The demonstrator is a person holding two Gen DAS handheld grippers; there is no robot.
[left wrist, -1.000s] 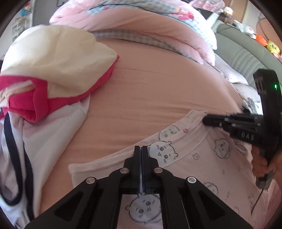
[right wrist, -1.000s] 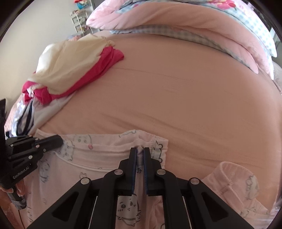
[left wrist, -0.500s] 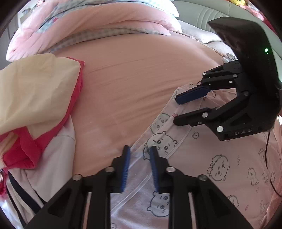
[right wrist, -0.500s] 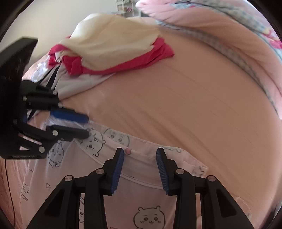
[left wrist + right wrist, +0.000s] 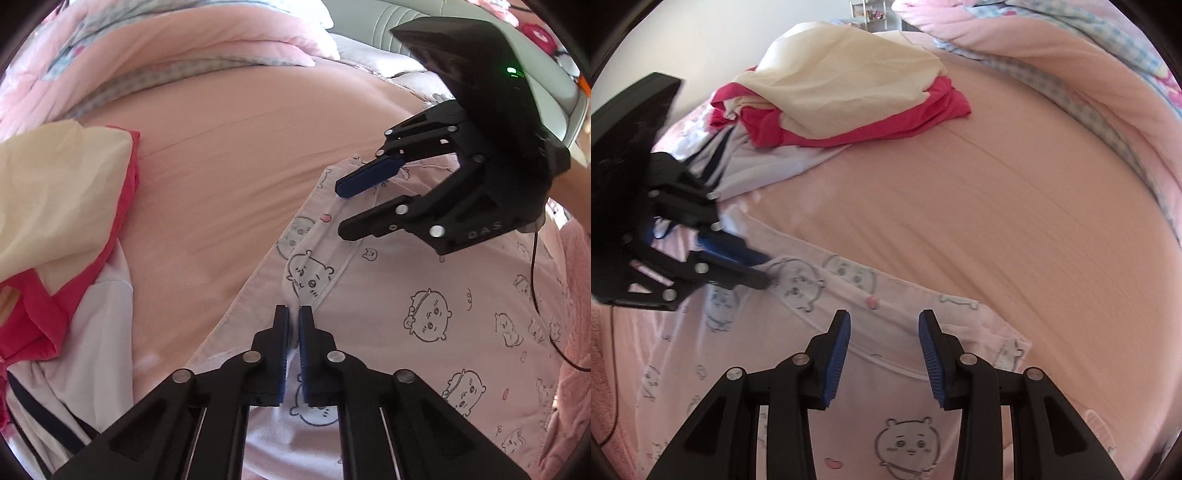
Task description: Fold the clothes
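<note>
Pink bed (image 5: pixel 1015 192), printed pyjama top (image 5: pixel 424 317) spread along its near side.
Left gripper (image 5: pixel 291 328) jaws clamped on the top's collar edge; right gripper (image 5: pixel 884 343), at its two o'clock, jaws apart above the hem. Soft, light, floppy: pinch edges.

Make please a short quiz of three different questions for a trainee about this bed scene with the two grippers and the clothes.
1. True or false: the left gripper is shut on the edge of the printed pajama top.
2. What is between the fingers of the right gripper? A) the cream garment B) nothing is gripped, only the pajama top lies below C) a pillow
3. Fill in: in the pile, the cream garment lies on top of a ____ garment.

Key: 1 true; 2 B; 3 red (deep pink).
</note>
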